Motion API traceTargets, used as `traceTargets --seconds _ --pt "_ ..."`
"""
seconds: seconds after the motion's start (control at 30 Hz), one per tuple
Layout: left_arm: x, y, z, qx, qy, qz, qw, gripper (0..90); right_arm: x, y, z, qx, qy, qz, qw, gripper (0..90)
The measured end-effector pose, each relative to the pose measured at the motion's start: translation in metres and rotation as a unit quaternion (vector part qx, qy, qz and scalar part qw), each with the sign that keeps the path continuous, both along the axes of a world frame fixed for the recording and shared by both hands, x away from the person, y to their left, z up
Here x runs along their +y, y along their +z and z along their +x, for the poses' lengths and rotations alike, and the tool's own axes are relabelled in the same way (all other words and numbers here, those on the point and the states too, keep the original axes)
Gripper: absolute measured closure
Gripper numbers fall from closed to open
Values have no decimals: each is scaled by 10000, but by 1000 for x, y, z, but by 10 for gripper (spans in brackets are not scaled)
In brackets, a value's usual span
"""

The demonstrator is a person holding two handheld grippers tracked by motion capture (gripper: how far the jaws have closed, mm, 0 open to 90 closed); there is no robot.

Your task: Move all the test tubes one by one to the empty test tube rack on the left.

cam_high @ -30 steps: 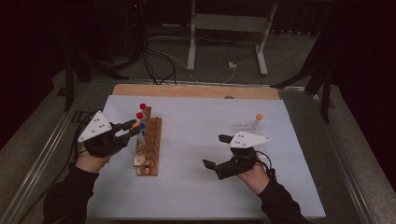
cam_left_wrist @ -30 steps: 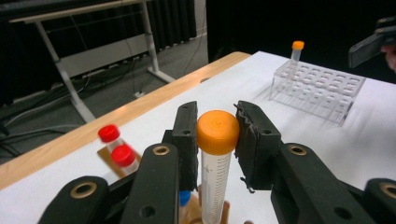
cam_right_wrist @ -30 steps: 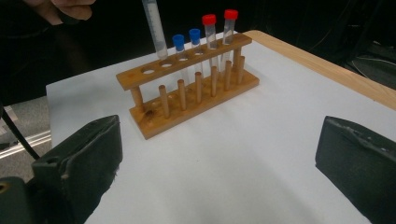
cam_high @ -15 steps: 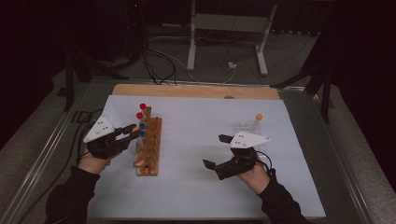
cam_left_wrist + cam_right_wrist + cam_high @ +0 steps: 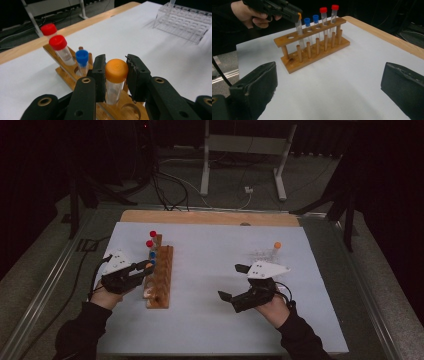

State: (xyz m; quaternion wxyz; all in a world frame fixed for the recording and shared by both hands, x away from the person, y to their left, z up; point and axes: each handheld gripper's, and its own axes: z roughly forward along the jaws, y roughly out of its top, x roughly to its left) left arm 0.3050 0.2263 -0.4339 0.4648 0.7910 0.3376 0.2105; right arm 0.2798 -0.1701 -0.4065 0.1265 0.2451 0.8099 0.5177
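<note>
While my left tool [image 5: 116, 75] stays clamped on the orange-capped tube [image 5: 115, 80], whose lower end already sits in a hole of the wooden rack [image 5: 312, 50], I'd sink it straight down, keeping it upright so it doesn't scrape the hole's edge or nudge the blue-capped tube [image 5: 82, 61] just beside it. I'd let go only once it bottoms out. My right tool [image 5: 240, 282] waits released, well apart over the surface [image 5: 210, 320].
</note>
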Motion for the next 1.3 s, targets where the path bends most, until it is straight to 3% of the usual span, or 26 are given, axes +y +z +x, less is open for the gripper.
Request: traceTargets --seconds 0.3,0.53,0.73,0.83,0.97,1.07,1.3 --pt "0 -6 3 177 -12 78 9998 713 -1 1 0 -1 -2 16 10000 6" --pt "-1 -8 3 230 -105 11 9997 691 -2 2 0 -11 -21 49 10000 5" --pt "-6 4 -4 149 -353 -164 9991 393 -9 7 2 -110 -116 90 9998 5" --pt "-10 12 -10 52 -499 -309 9983 243 -21 14 5 -286 -265 124 9992 6" --pt "-15 22 -16 -79 -587 -546 9968 119 -47 23 13 -549 -628 255 9962 6" --pt "-18 27 -19 -97 -723 -641 9953 25 -69 27 21 -581 -1036 246 9926 6" --pt "-19 31 -22 -182 -923 -893 9916 6 -119 15 46 -386 -1902 323 9805 6"
